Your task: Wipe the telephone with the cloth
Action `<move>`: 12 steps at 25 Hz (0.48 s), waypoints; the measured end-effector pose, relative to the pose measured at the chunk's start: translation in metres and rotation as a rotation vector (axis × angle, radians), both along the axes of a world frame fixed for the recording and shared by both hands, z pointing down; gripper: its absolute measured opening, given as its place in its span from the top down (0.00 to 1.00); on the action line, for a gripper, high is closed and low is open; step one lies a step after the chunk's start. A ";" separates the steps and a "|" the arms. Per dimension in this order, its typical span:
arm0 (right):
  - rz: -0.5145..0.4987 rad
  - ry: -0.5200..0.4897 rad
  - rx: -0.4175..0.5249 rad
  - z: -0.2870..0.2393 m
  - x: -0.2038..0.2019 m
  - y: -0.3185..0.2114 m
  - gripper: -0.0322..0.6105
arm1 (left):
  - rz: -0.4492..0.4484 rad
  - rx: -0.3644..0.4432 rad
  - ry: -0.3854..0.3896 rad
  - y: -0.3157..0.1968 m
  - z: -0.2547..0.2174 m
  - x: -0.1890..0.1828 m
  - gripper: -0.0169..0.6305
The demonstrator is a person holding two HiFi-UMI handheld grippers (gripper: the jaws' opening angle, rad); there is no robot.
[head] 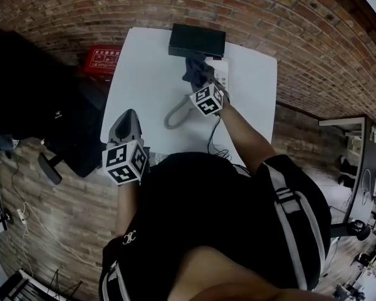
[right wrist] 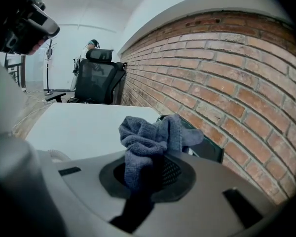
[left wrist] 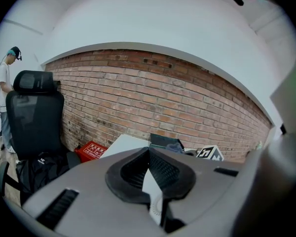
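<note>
A white telephone lies on the white table, its coiled cord looping toward the near edge. My right gripper is over the telephone, shut on a dark blue cloth. In the right gripper view the bunched cloth sticks up from between the jaws of the right gripper, and most of the telephone is hidden. My left gripper hangs at the table's near left edge, away from the telephone. The left gripper is shut with nothing in it.
A black box stands at the table's far end against the brick wall. A black office chair and a red box are on the floor to the left. A person stands far off beyond the chair.
</note>
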State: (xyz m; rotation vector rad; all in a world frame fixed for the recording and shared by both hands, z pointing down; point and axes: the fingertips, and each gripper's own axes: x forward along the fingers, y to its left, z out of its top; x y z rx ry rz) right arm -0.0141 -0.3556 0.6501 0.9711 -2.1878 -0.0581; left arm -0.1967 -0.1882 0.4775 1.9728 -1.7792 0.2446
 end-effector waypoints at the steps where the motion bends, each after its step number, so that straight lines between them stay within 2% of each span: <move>1: -0.002 -0.009 -0.006 0.001 0.001 0.004 0.90 | 0.006 0.001 -0.001 -0.001 0.000 0.002 0.97; 7: -0.006 -0.097 -0.068 0.010 -0.001 0.043 0.90 | 0.038 -0.002 0.000 -0.007 0.001 0.009 0.97; 12: -0.038 -0.142 -0.190 0.041 -0.005 0.097 0.90 | 0.065 -0.010 0.003 -0.011 0.003 0.019 0.97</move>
